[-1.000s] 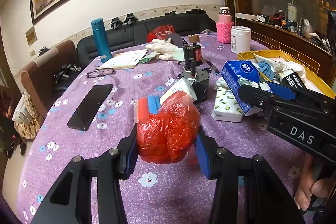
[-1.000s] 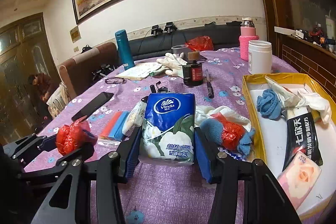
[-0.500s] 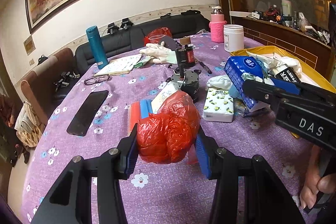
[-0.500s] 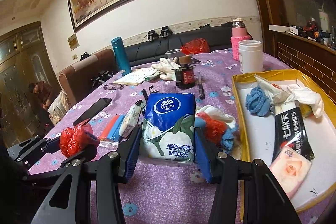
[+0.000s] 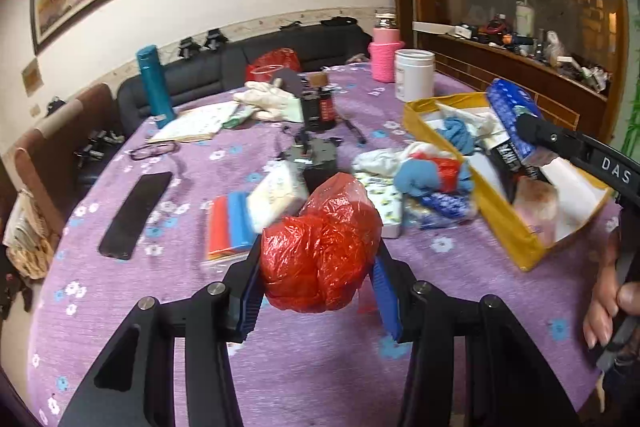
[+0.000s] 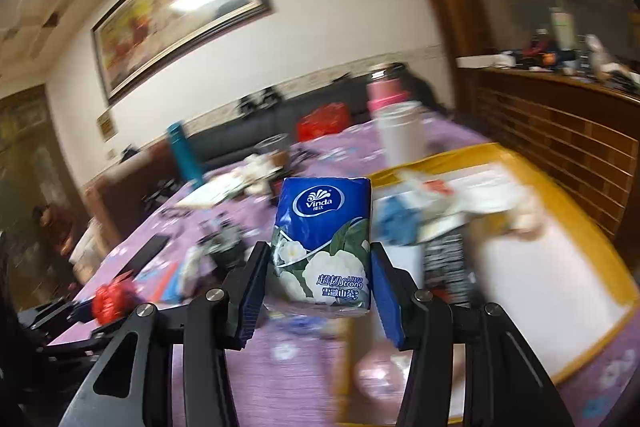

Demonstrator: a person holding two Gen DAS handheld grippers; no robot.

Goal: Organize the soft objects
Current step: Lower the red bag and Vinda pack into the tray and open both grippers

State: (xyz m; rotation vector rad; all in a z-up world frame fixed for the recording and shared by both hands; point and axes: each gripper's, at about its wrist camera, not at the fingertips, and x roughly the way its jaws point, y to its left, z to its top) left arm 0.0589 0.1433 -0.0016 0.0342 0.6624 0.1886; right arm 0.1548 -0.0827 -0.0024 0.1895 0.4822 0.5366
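Note:
My left gripper (image 5: 318, 273) is shut on a crumpled red plastic bag (image 5: 320, 247), held above the purple flowered tablecloth (image 5: 300, 367). My right gripper (image 6: 318, 269) is shut on a blue Vinda tissue pack (image 6: 322, 239), raised over the near edge of the yellow tray (image 6: 576, 203). From the left wrist view the same pack (image 5: 514, 115) hangs over the tray (image 5: 504, 227), which holds a blue cloth (image 5: 458, 133), a black packet and white items. A blue and red soft bundle (image 5: 430, 175) and small tissue packs (image 5: 276, 193) lie mid-table.
A black phone (image 5: 136, 215), glasses (image 5: 154, 151), a notebook (image 5: 196, 125), white gloves (image 5: 272, 103), a teal flask (image 5: 154, 87), a white jar (image 5: 414, 81) and a pink bottle (image 5: 386, 55) stand on the table. A person's hand (image 5: 608, 299) grips the right tool.
My right gripper has carried the tissue pack to the right, from over the mid-table pile to over the yellow tray, rolling a little. The left gripper with the red bag barely shifted.

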